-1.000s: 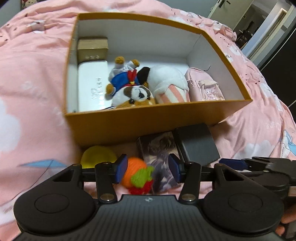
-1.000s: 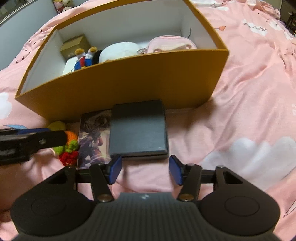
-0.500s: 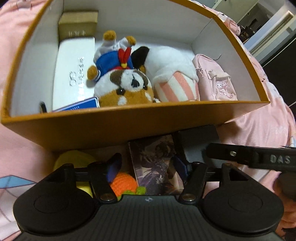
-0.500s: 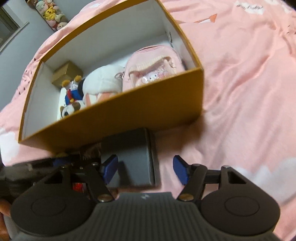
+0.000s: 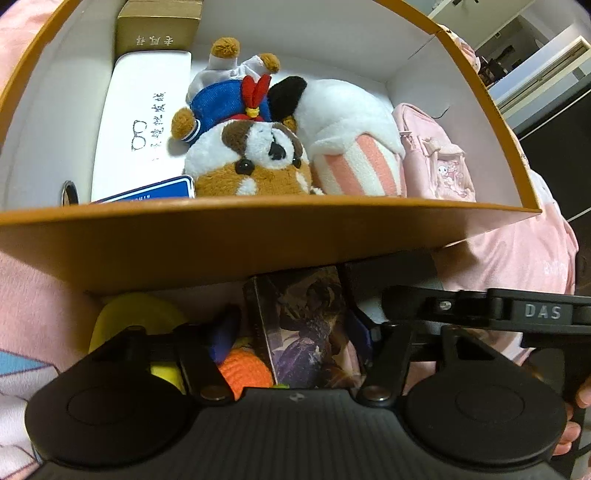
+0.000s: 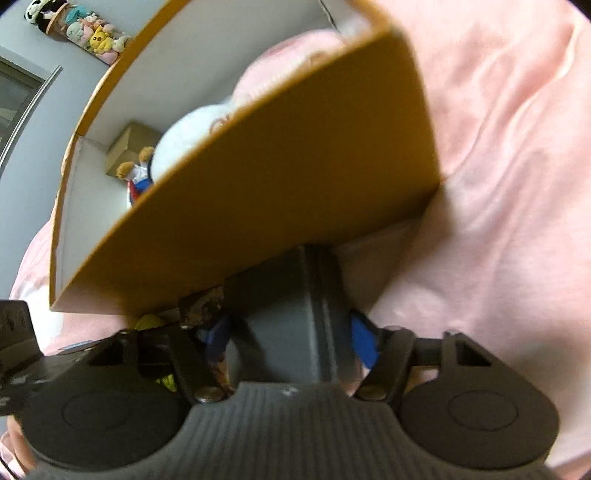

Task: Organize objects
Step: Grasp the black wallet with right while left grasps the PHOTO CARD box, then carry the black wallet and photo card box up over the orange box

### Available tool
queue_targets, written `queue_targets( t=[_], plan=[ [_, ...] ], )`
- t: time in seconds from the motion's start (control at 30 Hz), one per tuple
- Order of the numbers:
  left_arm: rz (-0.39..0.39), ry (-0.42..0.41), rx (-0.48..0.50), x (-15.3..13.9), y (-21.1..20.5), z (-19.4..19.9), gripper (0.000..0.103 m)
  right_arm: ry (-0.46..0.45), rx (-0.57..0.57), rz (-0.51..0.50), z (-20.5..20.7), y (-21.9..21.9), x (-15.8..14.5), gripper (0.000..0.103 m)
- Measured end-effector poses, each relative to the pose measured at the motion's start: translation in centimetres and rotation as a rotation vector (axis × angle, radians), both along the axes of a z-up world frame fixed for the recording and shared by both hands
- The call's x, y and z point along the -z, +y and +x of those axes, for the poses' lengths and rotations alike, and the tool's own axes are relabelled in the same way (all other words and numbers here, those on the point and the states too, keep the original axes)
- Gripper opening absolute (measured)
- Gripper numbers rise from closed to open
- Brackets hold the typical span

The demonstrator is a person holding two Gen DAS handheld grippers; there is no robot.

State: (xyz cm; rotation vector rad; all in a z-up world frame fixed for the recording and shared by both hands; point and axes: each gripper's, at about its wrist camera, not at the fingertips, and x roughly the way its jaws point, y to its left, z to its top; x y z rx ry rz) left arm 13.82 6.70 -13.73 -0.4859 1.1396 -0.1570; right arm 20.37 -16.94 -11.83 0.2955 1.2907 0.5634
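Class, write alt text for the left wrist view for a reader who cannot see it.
The left gripper, fingers closing, straddles an illustrated box lying on a pink bedsheet before an orange storage box. Inside the storage box lie a plush dog, a white case and a pink pouch.

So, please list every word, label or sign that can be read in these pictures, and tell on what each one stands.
"DAS": on the right gripper, on its black arm.
Glasses drawing with handwritten characters: white case, not readable to me.
Row of characters: brown carton, upside down, not readable.
White print: blue card, too small.
Right wrist view: nothing readable.
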Motion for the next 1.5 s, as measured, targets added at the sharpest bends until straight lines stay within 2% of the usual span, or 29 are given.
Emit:
queue_targets(
  t=[0.03, 0.1, 0.13, 0.2, 0.33, 0.4, 0.43, 0.47, 0.53, 0.67, 0.77, 1.13, 1.5],
  plan=[
    [0.006, -0.007, -0.002, -0.2, -0.1, -0.2, 0.064, -0.006, 0.006, 0.004, -0.2, -0.4, -0.5, 0.054],
    [0.018, -0.021, -0.004, -0.7, -0.2, -0.5, 0.052, -0.017, 0.008, 0.017, -0.6, -1.1, -1.3, 0.048],
    [0.012, -0.025, -0.012, -1.1, 0.0, -0.7, 0.050, -0.026, 0.004, 0.020, -0.8, -1.4, -1.8, 0.046],
    [-0.011, -0.026, -0.021, -1.7, 0.3, -1.0, 0.041, -0.055, -0.004, 0.001, -1.5, -1.7, -2.7, 0.045],
    [-0.066, -0.044, -0.003, -2.8, -0.1, -1.5, 0.037, -0.157, -0.068, -0.117, -3.0, -1.1, -4.3, 0.044],
    [-0.119, -0.031, 0.023, -3.0, -0.4, -1.6, 0.028, -0.167, -0.084, -0.140, -3.4, -1.2, -4.5, 0.044],
    [-0.141, -0.019, 0.036, -2.8, -0.7, -1.7, 0.028, -0.172, -0.089, -0.149, -3.7, -1.2, -4.6, 0.044],
    [-0.130, -0.022, 0.040, -2.8, -1.1, -1.8, 0.028, -0.179, -0.091, -0.154, -4.3, -1.4, -4.7, 0.044],
    [-0.077, -0.039, 0.049, -3.0, -1.9, -1.8, 0.028, -0.191, -0.090, -0.165, -4.7, -1.5, -4.9, 0.044],
    [-0.057, -0.041, 0.044, -2.8, -2.3, -1.5, 0.029, -0.179, -0.078, -0.161, -4.3, -1.1, -4.1, 0.044],
    [0.003, -0.020, 0.024, -2.3, -2.6, -1.5, 0.031, -0.180, -0.069, -0.156, -4.0, -0.9, -3.6, 0.044],
    [-0.016, -0.032, 0.011, -3.1, -1.8, -2.1, 0.026, -0.211, -0.089, -0.164, -4.5, -0.9, -3.8, 0.043],
    [-0.064, -0.159, 0.009, -8.2, -1.4, -5.0, 0.025, -0.314, -0.136, -0.185, -6.4, -0.7, -8.0, 0.038]
  ],
)
